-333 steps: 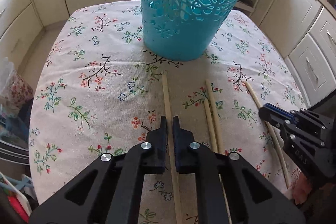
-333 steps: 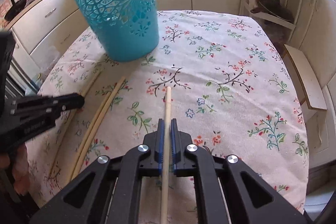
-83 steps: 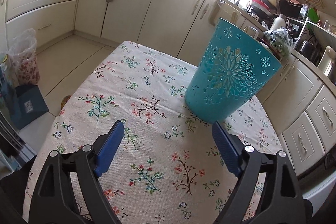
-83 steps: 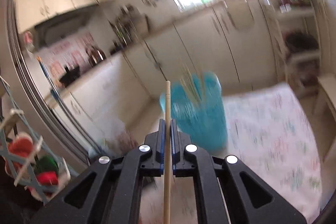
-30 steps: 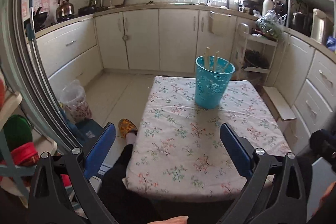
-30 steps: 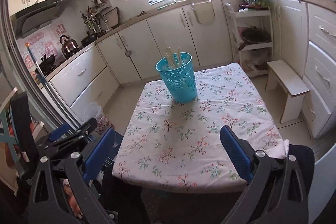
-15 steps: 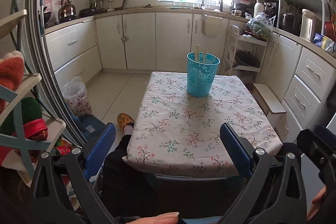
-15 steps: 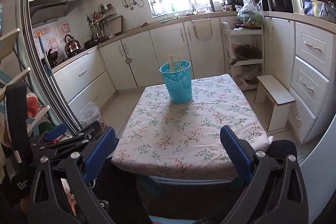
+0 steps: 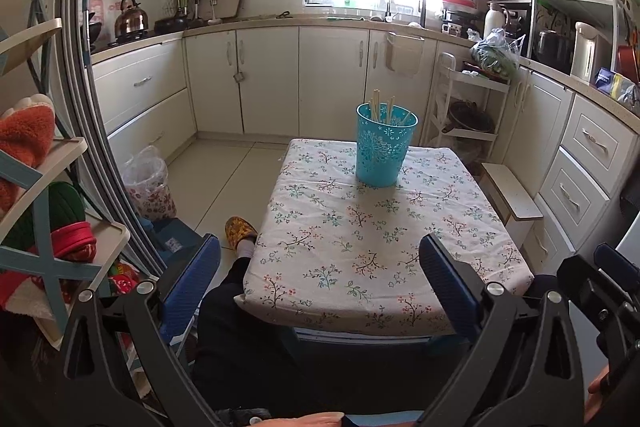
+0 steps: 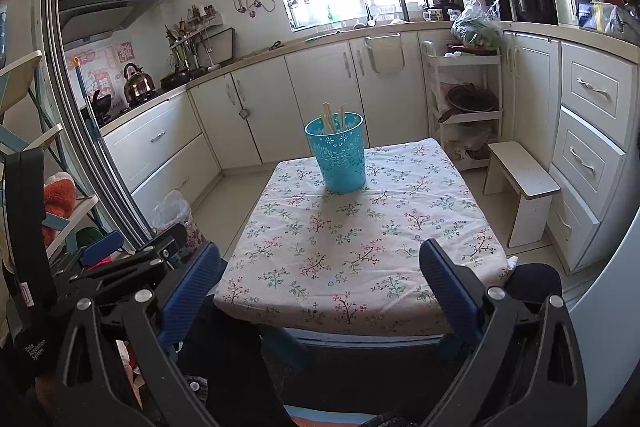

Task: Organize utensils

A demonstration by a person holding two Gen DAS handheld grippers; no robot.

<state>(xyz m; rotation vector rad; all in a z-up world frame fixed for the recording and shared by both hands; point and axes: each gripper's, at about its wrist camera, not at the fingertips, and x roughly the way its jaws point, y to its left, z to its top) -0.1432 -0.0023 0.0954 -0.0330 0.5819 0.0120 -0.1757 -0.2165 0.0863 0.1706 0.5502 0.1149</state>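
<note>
Both grippers, left gripper (image 9: 320, 281) and right gripper (image 10: 320, 277), gape wide and empty, well back from the basket (image 9: 386, 149); chopsticks (image 9: 383, 110) stand upright inside it.

Basket (image 9: 386, 149) on bench (image 9: 376, 251), toward its far edge. Chopsticks (image 9: 376, 105) stand inside basket. Stool (image 10: 520, 183) right of bench; bin bag (image 9: 148, 183) left, on floor.

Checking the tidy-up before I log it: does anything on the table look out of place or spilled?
Nothing stands out. The chopsticks stand in the upright teal basket, and the tablecloth shows no spill.
</note>
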